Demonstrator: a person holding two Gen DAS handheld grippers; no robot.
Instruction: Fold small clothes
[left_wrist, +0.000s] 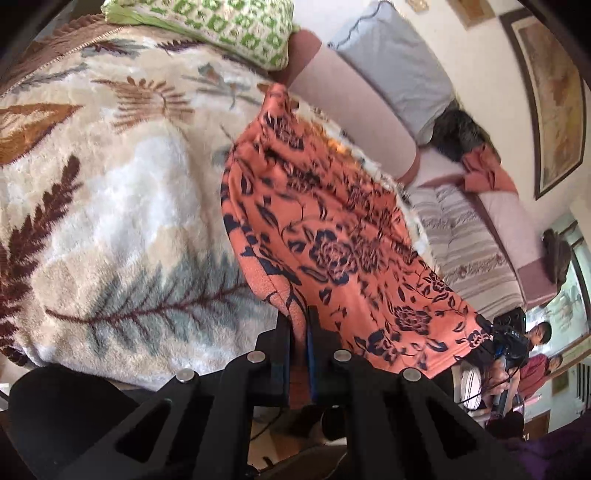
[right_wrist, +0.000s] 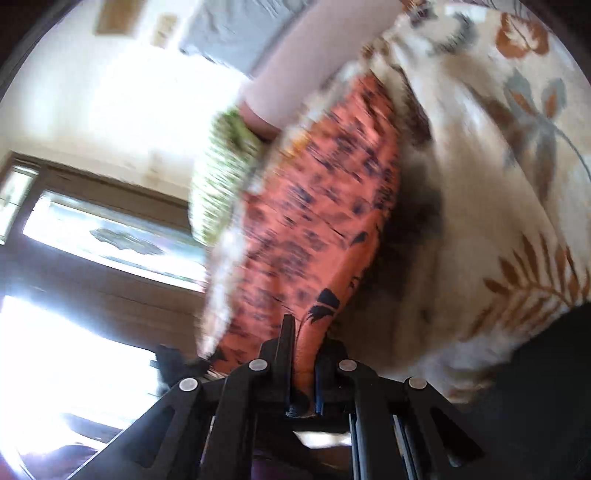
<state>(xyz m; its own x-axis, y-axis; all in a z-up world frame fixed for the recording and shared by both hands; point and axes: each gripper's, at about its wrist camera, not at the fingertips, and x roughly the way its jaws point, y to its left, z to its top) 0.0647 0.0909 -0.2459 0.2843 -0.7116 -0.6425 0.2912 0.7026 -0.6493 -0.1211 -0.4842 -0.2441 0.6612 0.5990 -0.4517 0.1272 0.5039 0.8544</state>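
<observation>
Nearest the lens in the left wrist view, the left gripper (left_wrist: 299, 325) is seen with its black fingers (left_wrist: 282, 343) drawn nearly together, a fold of the orange floral garment (left_wrist: 332, 229) pinched between the pads; the cloth is stretched from that grip up and across toward the far edge of the plush leaf-patterned blanket (left_wrist: 110, 184), part of it lifted clear of the pile; the right gripper (left_wrist: 506, 332) is made out at the garment's lower right corner, though its jaws are too small there to be read; a green-and-white patterned cushion (left_wrist: 229, 26) is set at the blanket's far edge, with a pale pink bolster (left_wrist: 351, 107) and a grey pillow (left_wrist: 395, 62) beside it; a striped cover (left_wrist: 461, 240) is spread beyond the blanket's right edge.

Closest in the right wrist view, which is heavily blurred, the right gripper (right_wrist: 301, 328) is shown closed on a bunched edge of the orange floral garment (right_wrist: 314, 206); the fabric is pulled taut away from the jaws along the blanket's (right_wrist: 480, 184) left edge; the cushion (right_wrist: 221, 177) and bolster (right_wrist: 295, 66) are seen past that edge; a dark shadow is cast on the pile just right of the cloth.
</observation>
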